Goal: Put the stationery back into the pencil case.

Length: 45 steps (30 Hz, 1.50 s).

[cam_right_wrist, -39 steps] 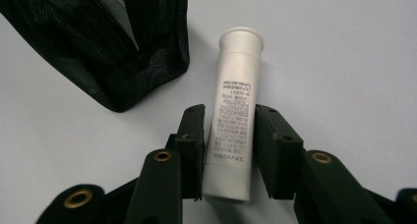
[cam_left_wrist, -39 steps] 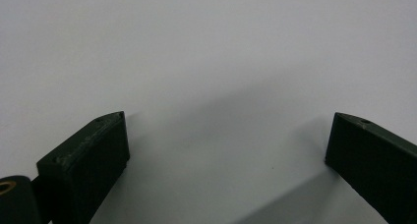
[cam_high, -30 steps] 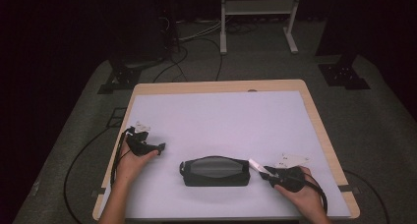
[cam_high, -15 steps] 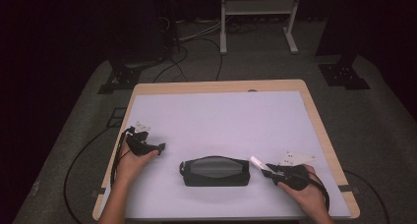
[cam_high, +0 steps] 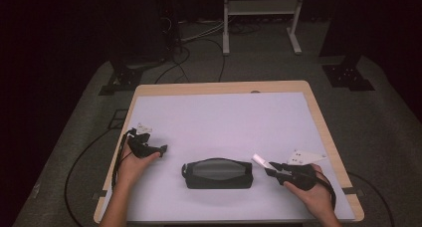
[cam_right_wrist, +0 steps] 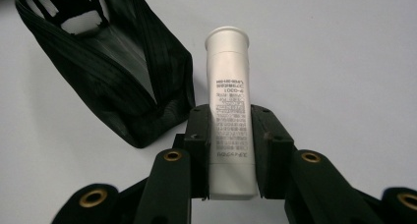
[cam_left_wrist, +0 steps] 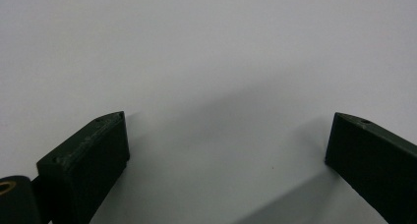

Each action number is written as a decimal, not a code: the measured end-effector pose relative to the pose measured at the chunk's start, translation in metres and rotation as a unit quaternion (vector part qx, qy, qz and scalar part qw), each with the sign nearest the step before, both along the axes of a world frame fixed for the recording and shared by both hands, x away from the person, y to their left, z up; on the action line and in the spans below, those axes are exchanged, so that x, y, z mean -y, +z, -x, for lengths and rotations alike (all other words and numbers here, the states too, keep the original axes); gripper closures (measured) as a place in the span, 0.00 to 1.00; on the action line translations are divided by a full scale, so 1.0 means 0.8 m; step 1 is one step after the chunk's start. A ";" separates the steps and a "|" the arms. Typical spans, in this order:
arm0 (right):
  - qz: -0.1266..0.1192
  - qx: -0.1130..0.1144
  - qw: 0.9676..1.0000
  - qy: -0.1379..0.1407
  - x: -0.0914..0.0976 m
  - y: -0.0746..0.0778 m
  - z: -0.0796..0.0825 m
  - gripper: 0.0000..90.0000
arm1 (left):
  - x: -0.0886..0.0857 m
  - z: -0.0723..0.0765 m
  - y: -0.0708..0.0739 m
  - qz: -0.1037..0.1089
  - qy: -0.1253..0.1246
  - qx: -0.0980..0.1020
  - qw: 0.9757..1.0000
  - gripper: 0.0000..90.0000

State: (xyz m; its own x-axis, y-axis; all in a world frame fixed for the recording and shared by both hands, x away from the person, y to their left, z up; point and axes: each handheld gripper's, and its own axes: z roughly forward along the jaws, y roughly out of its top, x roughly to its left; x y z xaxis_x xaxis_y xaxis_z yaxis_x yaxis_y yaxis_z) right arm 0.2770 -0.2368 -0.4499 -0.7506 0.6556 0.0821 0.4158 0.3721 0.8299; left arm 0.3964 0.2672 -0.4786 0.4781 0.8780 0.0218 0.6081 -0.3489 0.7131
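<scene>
A black zip pouch lies near the front middle of the white table top; its open mouth shows in the right gripper view. My right gripper sits just right of the pouch, shut on a white tube with small print, cap end pointing away from me beside the pouch. My left gripper rests left of the pouch, apart from it. Its jaws stand wide open over bare table with nothing between them.
The table has a wooden rim. Beyond it on the dark floor lie cables, a white metal stand and black stand feet. A cable trails from the left gripper over the table's left edge.
The right gripper with the tube has shifted very slightly. The left gripper and the pouch have stayed where they were.
</scene>
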 end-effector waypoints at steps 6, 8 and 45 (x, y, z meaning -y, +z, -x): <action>-0.013 0.006 1.000 0.012 -0.001 0.012 0.002 0.78 | 0.000 0.000 0.000 0.000 0.000 0.000 1.000 0.02; -0.014 0.007 1.000 0.014 -0.001 0.014 0.002 0.78 | 0.000 0.000 0.000 0.000 0.000 0.000 1.000 0.02; -0.022 0.010 0.992 0.127 -0.049 0.059 -0.013 0.78 | 0.000 0.000 0.000 0.002 0.001 0.000 1.000 0.02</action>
State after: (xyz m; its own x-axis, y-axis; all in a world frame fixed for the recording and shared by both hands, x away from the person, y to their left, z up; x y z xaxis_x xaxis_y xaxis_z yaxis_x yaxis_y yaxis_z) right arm 0.2872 -0.1976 -0.4024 -0.8928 0.4413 0.0901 0.2966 0.4255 0.8550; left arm 0.3963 0.2670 -0.4788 0.4760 0.8793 0.0186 0.6089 -0.3447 0.7144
